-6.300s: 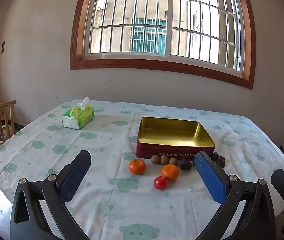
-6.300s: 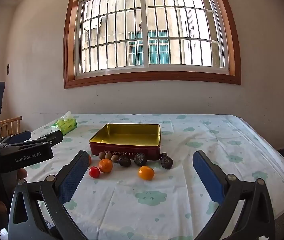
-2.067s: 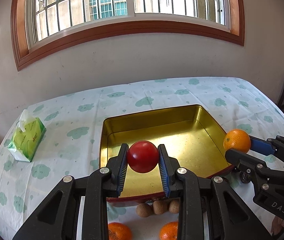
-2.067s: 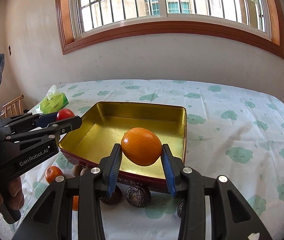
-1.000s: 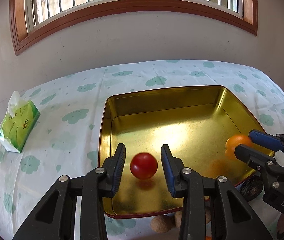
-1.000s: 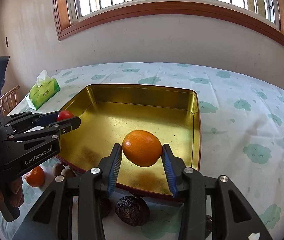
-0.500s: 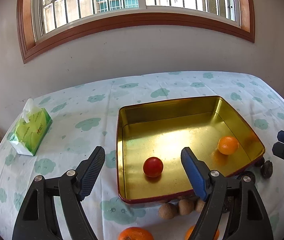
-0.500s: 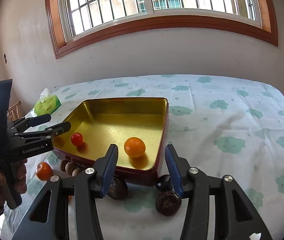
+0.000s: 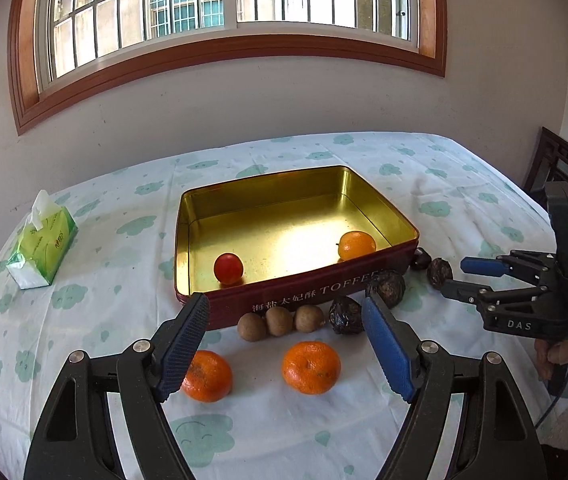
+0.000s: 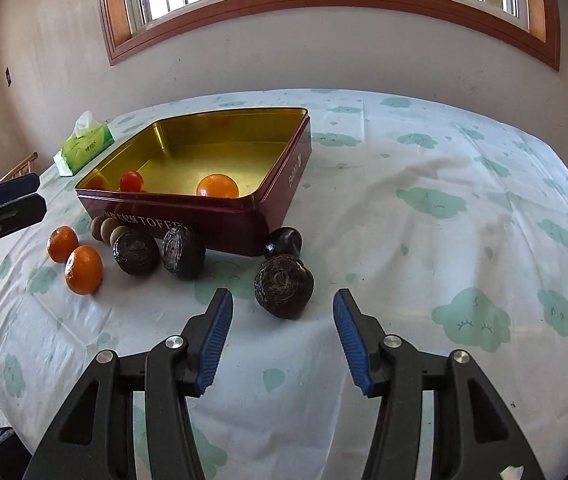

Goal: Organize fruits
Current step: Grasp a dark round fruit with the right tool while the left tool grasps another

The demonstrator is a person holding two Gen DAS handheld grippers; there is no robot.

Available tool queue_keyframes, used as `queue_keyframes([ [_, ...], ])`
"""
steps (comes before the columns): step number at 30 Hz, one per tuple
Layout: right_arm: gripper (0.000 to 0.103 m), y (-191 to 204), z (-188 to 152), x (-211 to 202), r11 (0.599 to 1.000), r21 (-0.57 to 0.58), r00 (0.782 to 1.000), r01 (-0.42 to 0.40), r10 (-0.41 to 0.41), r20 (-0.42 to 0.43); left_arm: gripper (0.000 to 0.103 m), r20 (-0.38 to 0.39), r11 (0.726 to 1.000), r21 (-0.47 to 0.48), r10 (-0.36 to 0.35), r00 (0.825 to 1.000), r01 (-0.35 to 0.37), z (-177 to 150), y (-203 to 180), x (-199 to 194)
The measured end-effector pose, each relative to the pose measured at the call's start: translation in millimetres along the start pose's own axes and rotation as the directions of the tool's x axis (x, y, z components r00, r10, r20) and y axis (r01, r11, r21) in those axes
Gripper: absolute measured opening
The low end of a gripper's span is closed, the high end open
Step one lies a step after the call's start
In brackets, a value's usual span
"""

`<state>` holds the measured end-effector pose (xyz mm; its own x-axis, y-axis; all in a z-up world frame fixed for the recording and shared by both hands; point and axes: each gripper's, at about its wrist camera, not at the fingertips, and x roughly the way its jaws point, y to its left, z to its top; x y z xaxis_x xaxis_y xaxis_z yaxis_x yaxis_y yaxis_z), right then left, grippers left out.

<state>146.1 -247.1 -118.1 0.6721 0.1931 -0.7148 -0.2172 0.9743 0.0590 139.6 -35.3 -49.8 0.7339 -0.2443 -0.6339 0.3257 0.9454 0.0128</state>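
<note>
- My left gripper [image 9: 284,344] is hovering over the near edge of the table [image 9: 464,200], jaws spread wide and grasping nothing.
- The gold-lined tin [image 9: 372,204] is sitting ahead of me, holding two fruits: a red tomato [image 9: 228,268] near its left front corner and an orange [image 9: 357,245] toward the right front, well apart.
- Two more oranges are lying on the cloth in front of the tin, one [image 9: 206,376] just beside my left pad, the other [image 9: 311,367] between my jaws but untouched.
- Three small brown fruits [image 9: 277,322] are lining up against the tin's front wall, with dark wrinkled fruits [image 9: 386,289] to their right.
- My right gripper [image 10: 279,334] is opening its jaws, empty, with one dark wrinkled fruit [image 10: 283,286] lying just ahead of the tips.
- A green tissue pack [image 9: 41,240] is resting off to the left.
</note>
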Motion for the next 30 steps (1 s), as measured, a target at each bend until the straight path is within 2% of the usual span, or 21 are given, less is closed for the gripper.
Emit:
queue_keyframes([
  [3,0.05,-2,6,13,1.0,0.009,0.999,-0.016,0.016,-0.038,0.079,-0.012,0.999,0.027,-0.018,1.0,0.018,-6,-7,-2],
  [4,0.043,-2,7,17,1.0,0.008,0.999,-0.014,0.015,-0.052,0.079,-0.017,0.999,0.045,-0.02,1.0,0.021,-7,-11,-3],
  [5,0.03,-2,8,20,1.0,0.008,0.998,-0.017,0.017,-0.068,0.079,-0.02,0.998,0.063,-0.02,1.0,0.022,-8,-15,-3],
  [8,0.029,-5,4,13,0.999,0.031,0.999,-0.019,0.02,-0.041,0.079,-0.025,0.994,0.105,-0.035,0.999,0.037,-7,-25,-1],
  [11,0.03,-17,-5,-1,0.995,0.101,1.0,-0.014,0.014,-0.003,0.079,-0.034,0.992,0.117,-0.051,0.998,0.055,-1,-30,9],
  [15,0.03,-24,-11,-14,0.99,0.139,1.0,-0.002,-0.002,0.027,0.075,-0.085,0.984,0.124,-0.118,0.989,0.128,6,-35,30],
  [17,0.03,-26,-11,-12,0.989,0.145,1.0,-0.004,0.001,0.018,0.071,-0.11,0.973,0.181,-0.125,0.986,0.144,7,-42,40],
  [18,0.03,-27,-11,-10,0.989,0.15,1.0,-0.009,0.008,0.008,0.063,-0.127,0.967,0.206,-0.123,0.984,0.148,8,-45,45],
  [20,0.03,-30,-11,-8,0.986,0.164,1.0,-0.016,0.017,-0.003,0.056,-0.18,0.957,0.225,-0.146,0.973,0.185,9,-45,57],
  [22,0.03,-33,-11,-7,0.984,0.175,1.0,-0.027,0.028,-0.006,0.056,-0.227,0.947,0.237,-0.163,0.96,0.217,9,-45,67],
  [28,0.03,-38,-12,-2,0.978,0.205,0.999,-0.037,0.043,-0.026,0.054,-0.288,0.925,0.301,-0.144,0.947,0.232,7,-48,86],
  [30,0.03,-38,-12,-1,0.978,0.207,0.999,-0.039,0.045,-0.028,0.054,-0.287,0.917,0.326,-0.136,0.948,0.231,6,-49,89],
])
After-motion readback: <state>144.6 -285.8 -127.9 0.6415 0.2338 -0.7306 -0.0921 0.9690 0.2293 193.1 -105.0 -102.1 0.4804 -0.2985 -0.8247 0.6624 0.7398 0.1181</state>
